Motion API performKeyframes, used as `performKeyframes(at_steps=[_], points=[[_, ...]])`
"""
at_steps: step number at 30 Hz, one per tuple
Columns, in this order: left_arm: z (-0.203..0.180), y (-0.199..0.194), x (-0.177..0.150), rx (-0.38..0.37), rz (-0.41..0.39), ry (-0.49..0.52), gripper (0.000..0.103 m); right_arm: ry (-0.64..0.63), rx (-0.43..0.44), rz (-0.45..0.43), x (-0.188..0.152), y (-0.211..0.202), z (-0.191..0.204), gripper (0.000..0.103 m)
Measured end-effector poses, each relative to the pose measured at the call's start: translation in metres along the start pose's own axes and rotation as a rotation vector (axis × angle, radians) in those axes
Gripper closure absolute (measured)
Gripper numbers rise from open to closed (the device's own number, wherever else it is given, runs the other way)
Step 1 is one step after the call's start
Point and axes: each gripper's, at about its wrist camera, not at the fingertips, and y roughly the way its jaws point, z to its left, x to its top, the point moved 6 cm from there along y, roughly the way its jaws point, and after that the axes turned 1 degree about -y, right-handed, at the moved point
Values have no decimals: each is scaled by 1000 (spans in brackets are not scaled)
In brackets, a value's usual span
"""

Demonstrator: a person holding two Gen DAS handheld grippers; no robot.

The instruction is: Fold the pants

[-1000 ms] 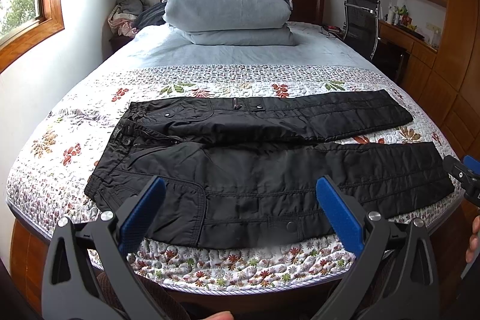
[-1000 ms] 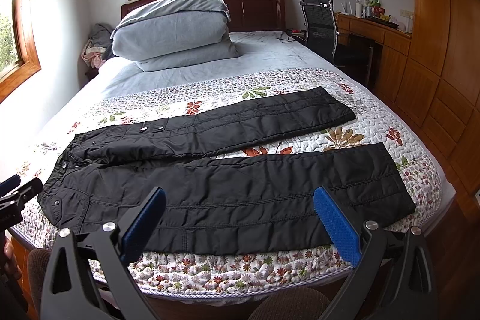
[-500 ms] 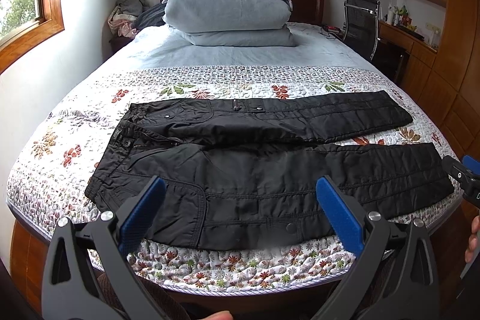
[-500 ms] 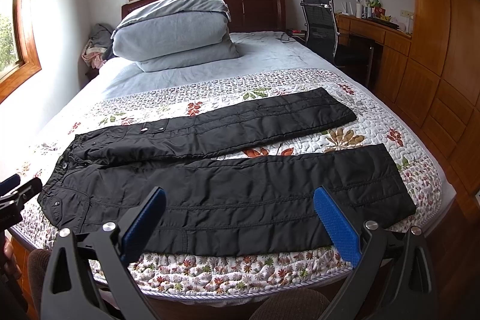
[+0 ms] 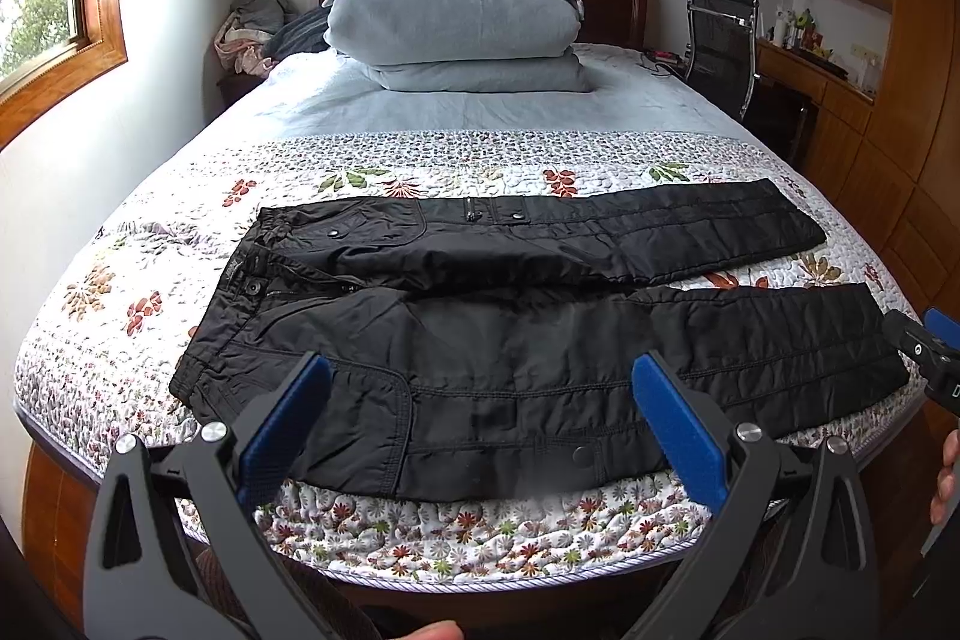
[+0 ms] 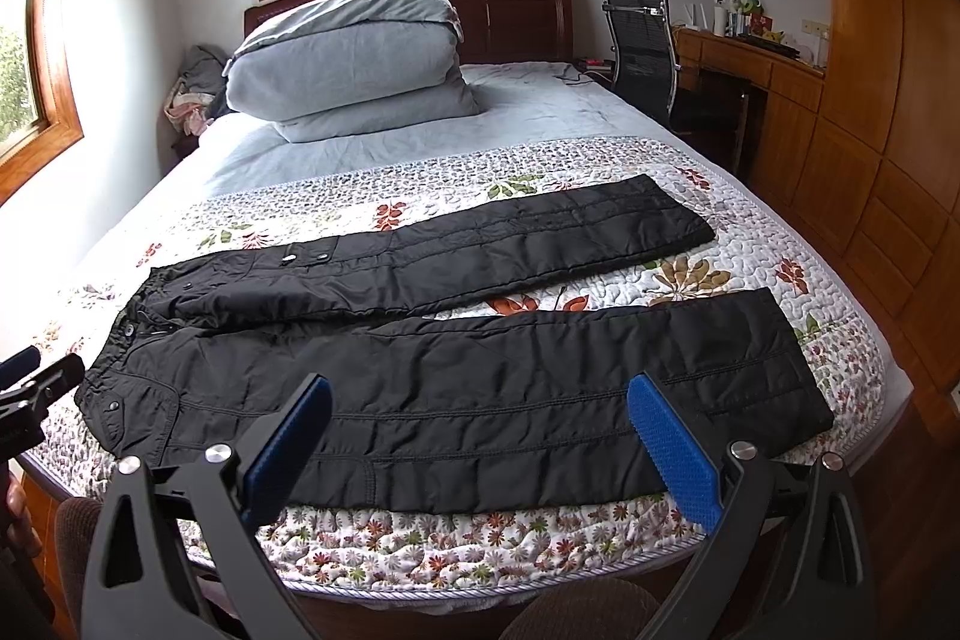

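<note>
Left wrist view shows you the black quilted pants (image 5: 510, 340) spread flat, legs apart, across the floral quilted bedspread (image 5: 420, 538) at the bed's foot. Your left gripper (image 5: 480, 418) and right gripper (image 6: 477, 430) both gape wide, empty, above the near leg. Folded grey duvet (image 6: 348, 64) sits by the wooden headboard (image 6: 516, 10).

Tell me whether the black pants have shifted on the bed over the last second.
No. The pants keep the same place against the quilt's flower pattern in both wrist views; any slight offset looks like camera drift.
</note>
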Motion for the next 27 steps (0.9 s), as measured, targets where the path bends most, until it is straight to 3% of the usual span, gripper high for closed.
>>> performKeyframes(at_steps=[27], points=[[-1,2,-1,6,0,10,3,4,-1,8,-3,2,-1,3]])
